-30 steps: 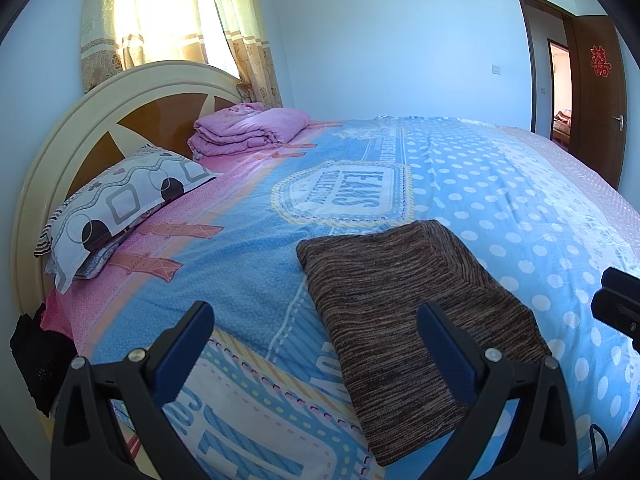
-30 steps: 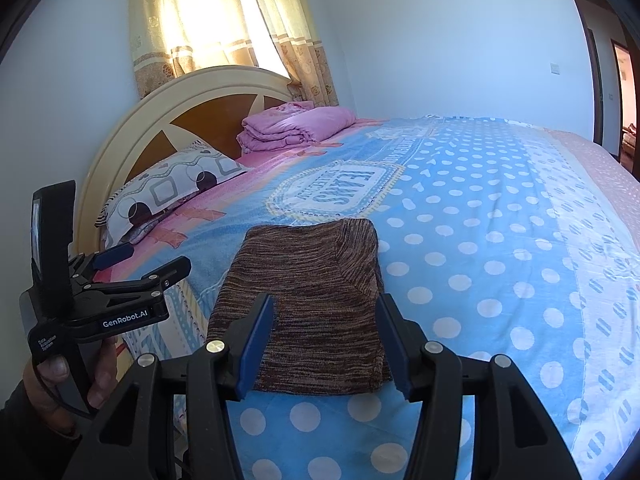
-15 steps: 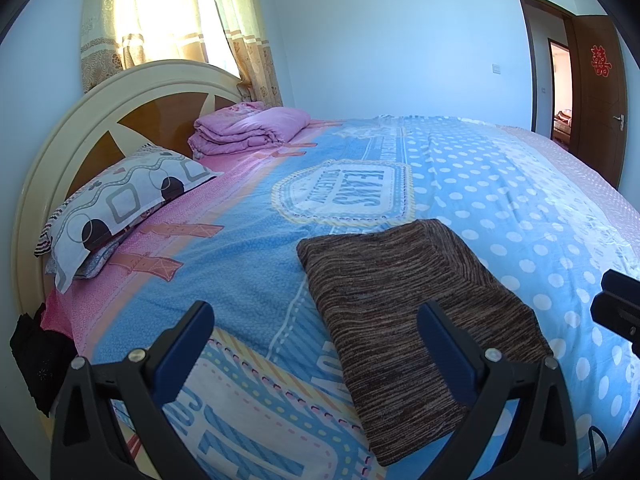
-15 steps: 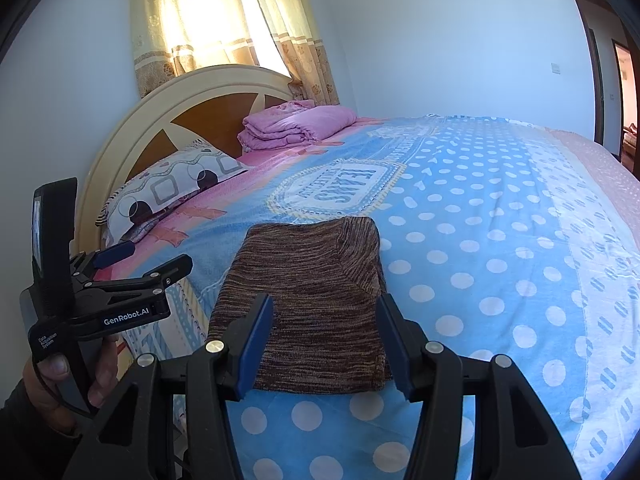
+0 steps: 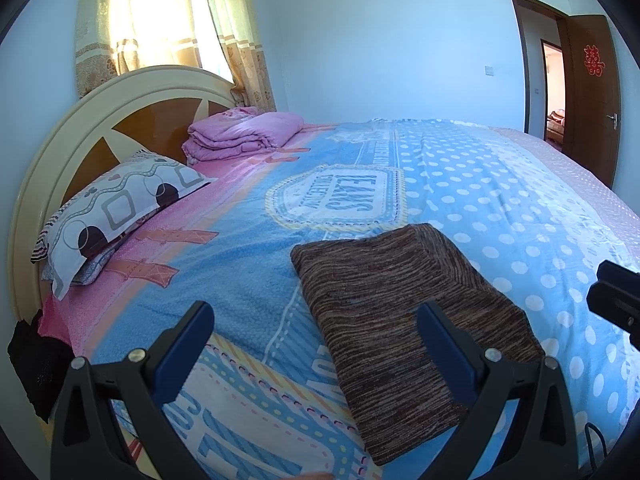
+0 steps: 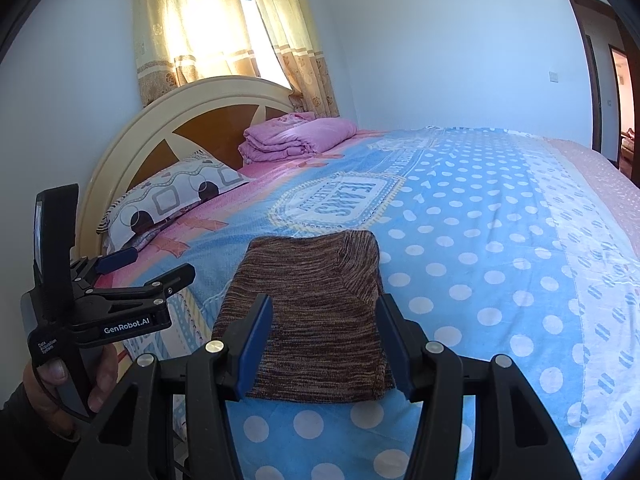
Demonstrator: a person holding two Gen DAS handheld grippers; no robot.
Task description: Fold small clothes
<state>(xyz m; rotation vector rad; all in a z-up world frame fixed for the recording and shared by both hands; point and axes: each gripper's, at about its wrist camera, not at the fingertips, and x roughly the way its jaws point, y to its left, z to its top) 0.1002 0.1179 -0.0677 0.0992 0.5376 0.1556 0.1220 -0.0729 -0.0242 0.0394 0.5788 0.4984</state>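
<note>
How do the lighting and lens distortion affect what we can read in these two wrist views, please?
Left wrist view: the backlit curtain blows out, black fisheye corners, the bed bulges, the brown folded garment stays sharp. Right wrist view: same window glare, curved door frame, garment knit crisp, the near fingers slightly soft.

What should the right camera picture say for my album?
Brown garment folded on the bed, right gripper open above it.

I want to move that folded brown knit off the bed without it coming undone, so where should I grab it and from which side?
Probably take the folded brown knit at its near edge, the one closest to the right hand-held gripper, coming in low from the foot side. It lies flat in a neat stacked rectangle, so pinching all layers at that edge should keep the fold together. Both hand-held grippers are open and empty.
</note>
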